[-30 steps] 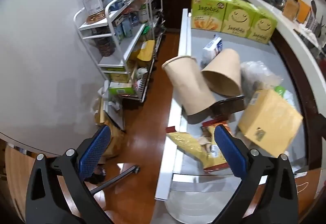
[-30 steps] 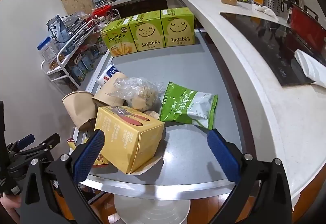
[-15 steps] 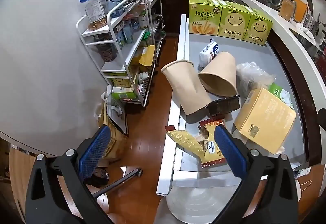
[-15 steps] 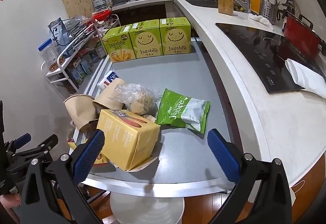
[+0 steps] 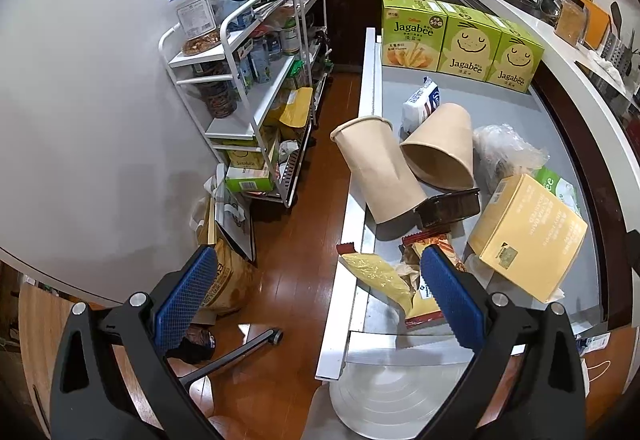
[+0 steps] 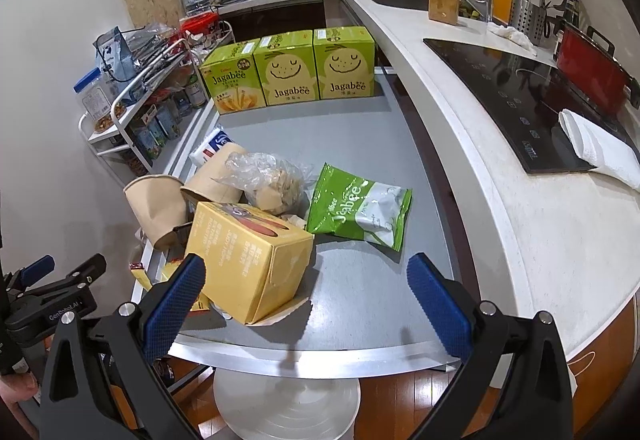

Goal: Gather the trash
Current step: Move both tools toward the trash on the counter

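Trash lies at the near left of a grey table [image 6: 360,136]: two brown paper cups [image 5: 382,168] [image 5: 444,148], a yellow box [image 6: 244,256] [image 5: 528,236], a green Jagabee bag [image 6: 360,208], a crumpled clear plastic bag [image 6: 268,180], a yellow snack wrapper [image 5: 380,274], a dark plastic tray [image 5: 448,206] and a white-blue packet [image 5: 420,104]. My left gripper [image 5: 320,296] is open and empty, held off the table's left edge above the floor. My right gripper [image 6: 304,304] is open and empty, at the table's near edge by the yellow box.
Three green Jagabee boxes [image 6: 296,68] stand at the table's far end. A white shelf trolley [image 5: 248,80] full of goods stands left of the table, with bags [image 5: 228,240] on the wooden floor. A white counter [image 6: 520,176] with a black hob runs along the right.
Both grippers have drawn back and up a little from the table, so the view widens. The trash has not moved. Both stay open.
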Available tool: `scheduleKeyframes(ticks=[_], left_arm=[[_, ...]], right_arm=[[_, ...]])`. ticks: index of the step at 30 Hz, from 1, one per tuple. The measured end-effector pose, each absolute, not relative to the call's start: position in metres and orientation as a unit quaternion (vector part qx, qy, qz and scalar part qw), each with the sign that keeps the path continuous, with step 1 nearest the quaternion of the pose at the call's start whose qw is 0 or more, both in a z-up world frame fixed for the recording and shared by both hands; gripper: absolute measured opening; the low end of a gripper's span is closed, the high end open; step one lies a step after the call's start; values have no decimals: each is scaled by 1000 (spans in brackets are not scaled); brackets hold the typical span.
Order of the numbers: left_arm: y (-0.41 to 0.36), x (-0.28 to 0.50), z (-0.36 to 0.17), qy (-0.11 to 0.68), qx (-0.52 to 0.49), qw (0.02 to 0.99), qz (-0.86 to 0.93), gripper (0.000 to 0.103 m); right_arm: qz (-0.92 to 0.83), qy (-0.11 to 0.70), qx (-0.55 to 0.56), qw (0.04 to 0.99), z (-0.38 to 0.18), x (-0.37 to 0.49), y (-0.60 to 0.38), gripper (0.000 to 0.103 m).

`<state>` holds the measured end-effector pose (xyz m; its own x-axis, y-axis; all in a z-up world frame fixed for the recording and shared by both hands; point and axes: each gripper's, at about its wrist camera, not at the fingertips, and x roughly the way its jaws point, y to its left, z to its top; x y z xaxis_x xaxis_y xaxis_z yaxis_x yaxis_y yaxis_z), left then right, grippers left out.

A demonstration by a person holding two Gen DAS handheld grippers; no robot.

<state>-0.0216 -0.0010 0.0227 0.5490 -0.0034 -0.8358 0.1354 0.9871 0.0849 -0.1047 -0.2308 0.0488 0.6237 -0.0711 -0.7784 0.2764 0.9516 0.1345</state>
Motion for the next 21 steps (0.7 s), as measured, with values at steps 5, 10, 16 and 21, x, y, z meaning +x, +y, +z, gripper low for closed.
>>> scheduleKeyframes(ticks=[5, 10, 16, 21], left_arm=[[0, -19, 17, 483, 73, 872, -41, 102], [1, -18, 10, 492, 80, 867, -33, 102], [0, -21, 7, 496, 85, 864, -30, 102], [1, -21, 8, 497, 81, 863, -32, 102]], right_arm=[[-98, 433, 126, 887, 42, -104, -232, 99], [-100, 439, 128, 884, 38, -104, -233, 99], [-100, 445, 132, 880, 34, -105, -233, 99], [-99, 446, 132, 880, 34, -106, -232, 99]])
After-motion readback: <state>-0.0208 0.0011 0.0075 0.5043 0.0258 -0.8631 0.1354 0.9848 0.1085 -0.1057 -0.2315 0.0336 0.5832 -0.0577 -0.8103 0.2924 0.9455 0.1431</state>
